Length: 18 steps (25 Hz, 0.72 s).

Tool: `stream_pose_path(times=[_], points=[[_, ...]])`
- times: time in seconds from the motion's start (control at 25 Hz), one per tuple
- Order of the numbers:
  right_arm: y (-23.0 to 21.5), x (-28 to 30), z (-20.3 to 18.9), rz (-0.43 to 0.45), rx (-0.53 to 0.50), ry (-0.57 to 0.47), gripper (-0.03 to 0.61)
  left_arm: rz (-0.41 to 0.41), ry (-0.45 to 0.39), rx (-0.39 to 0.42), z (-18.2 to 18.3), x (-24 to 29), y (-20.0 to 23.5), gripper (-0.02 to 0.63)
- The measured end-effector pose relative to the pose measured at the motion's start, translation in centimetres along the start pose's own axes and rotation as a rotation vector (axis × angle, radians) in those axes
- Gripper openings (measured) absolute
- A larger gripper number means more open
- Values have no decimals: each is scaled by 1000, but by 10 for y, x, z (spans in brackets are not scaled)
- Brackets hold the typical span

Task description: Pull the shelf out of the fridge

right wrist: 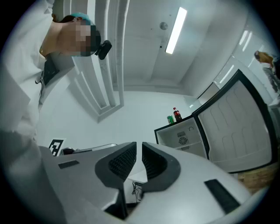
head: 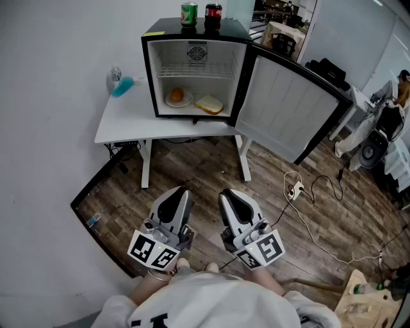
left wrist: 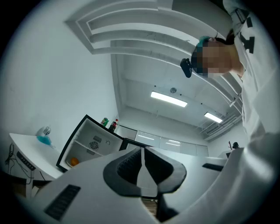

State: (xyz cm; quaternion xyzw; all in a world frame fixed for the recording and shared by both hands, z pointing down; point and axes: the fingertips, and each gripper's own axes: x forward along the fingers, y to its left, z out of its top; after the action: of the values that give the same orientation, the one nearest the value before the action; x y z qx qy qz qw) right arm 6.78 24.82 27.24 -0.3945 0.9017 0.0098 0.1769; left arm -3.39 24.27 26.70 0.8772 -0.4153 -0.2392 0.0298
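Left gripper (head: 180, 192) and right gripper (head: 228, 194) are idling shut and empty at bottom centre, well apart from the wire shelf (head: 195, 71) sitting in the open fridge (head: 149, 77) at top centre; yanking it is probably risking toppling the drinks (head: 189, 13) on top.

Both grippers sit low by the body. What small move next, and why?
Probably step closer and lift the right gripper toward the wire shelf: the fridge door already stands open, while it and the left gripper are shut, empty and far off.
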Motion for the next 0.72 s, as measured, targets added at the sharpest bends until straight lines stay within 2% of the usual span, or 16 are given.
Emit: stream_pose_path(times=[0.44,0.72], points=[[5,-1,3,21,-39,4,59,-11,-2,-4,-3,1,-7,26],[4,-9,16,48,-106,-22,60,-2,1,21,-9,9,-17,26]])
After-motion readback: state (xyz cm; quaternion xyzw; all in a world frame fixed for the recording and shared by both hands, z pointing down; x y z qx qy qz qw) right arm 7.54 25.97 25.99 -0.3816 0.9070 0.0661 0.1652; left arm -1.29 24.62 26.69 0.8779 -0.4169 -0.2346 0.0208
